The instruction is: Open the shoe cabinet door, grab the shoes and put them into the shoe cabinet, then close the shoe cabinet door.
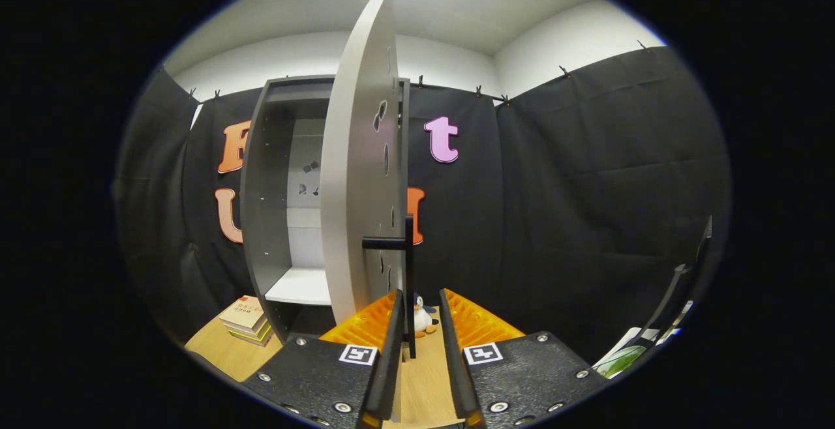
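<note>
Wooden floor (pixel 424 377), gripper (pixel 421 305) fingers narrowly apart around black door handle (pixel 409 272), no clear contact, cabinet door (pixel 355 175) swung open at twelve o'clock, cabinet (pixel 274 188) interior half hidden, toy penguin (pixel 424 318) partly hidden, books (pixel 246 319) at nine o'clock.

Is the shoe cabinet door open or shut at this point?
Open. The door stands swung out edge-on, baring the cabinet's inner shelf. Its black handle sits between the open gripper fingers.

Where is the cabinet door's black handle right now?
In the gripper view, the black handle sits on the open door, just ahead of the open tool, with the small penguin toy behind it.
</note>
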Demonstrator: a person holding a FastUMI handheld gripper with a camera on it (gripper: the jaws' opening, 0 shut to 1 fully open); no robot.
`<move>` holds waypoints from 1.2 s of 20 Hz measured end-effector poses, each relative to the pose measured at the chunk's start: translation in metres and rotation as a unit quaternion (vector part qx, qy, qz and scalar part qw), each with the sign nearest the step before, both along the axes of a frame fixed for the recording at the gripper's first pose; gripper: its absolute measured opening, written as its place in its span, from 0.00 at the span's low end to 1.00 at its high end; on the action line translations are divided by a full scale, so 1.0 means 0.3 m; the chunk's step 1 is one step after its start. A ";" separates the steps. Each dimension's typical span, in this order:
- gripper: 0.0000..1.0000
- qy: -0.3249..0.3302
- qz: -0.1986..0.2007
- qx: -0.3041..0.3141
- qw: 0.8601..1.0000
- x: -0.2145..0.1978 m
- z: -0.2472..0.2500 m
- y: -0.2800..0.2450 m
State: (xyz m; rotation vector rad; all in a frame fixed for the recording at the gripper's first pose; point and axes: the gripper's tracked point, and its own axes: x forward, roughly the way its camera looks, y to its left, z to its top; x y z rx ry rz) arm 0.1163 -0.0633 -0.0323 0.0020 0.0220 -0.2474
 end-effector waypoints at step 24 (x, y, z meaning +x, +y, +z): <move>0.36 -0.023 0.014 -0.033 0.999 -0.077 0.102 0.127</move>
